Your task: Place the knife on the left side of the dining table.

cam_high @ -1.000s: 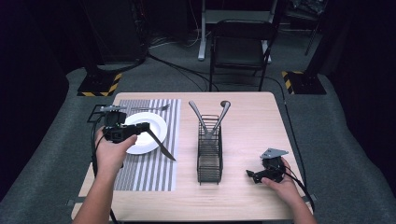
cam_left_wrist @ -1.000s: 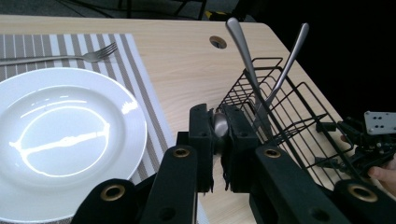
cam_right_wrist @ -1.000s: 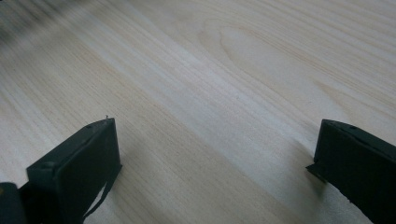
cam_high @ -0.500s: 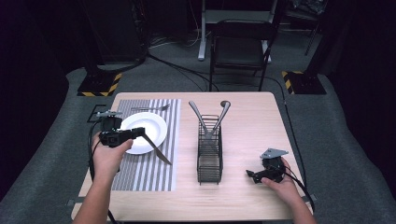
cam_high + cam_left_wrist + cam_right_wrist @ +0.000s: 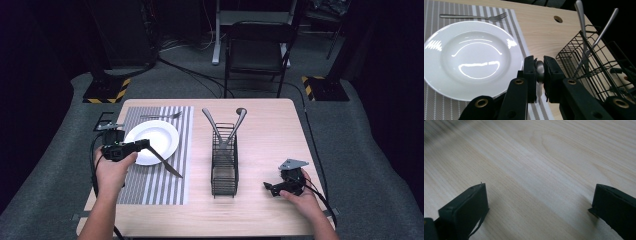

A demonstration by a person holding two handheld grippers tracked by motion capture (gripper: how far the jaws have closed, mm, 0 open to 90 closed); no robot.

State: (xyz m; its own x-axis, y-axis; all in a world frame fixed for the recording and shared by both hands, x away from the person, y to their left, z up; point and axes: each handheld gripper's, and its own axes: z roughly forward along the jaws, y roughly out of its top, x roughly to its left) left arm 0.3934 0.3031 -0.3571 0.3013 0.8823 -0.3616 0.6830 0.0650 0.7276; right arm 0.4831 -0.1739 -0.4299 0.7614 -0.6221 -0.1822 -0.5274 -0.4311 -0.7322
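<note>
1. High view: left gripper (image 5: 142, 145) holds a slim silver table knife (image 5: 165, 163) by its handle end; blade slants down over the grey-and-white striped placemat (image 5: 160, 190), just right of the round white plate (image 5: 155, 137).
2. Left gripper view: jaws pressed tight on the knife handle (image 5: 539, 72), pinching it between the pads.
3. Right gripper (image 5: 272, 188) rests low over the pale wooden surface (image 5: 270, 135), well apart from the black wire cutlery basket (image 5: 223, 170); right gripper view has its jaws spread wide, nothing between them.
4. Silver fork (image 5: 160, 115) lies on the placemat beyond the plate; two utensils stand in the basket.
5. Step judged: place-setting, knife being set down beside the plate.
6. Next move likely calls for lowering the knife flat on the placemat, parallel to the plate's right edge, then releasing it.
</note>
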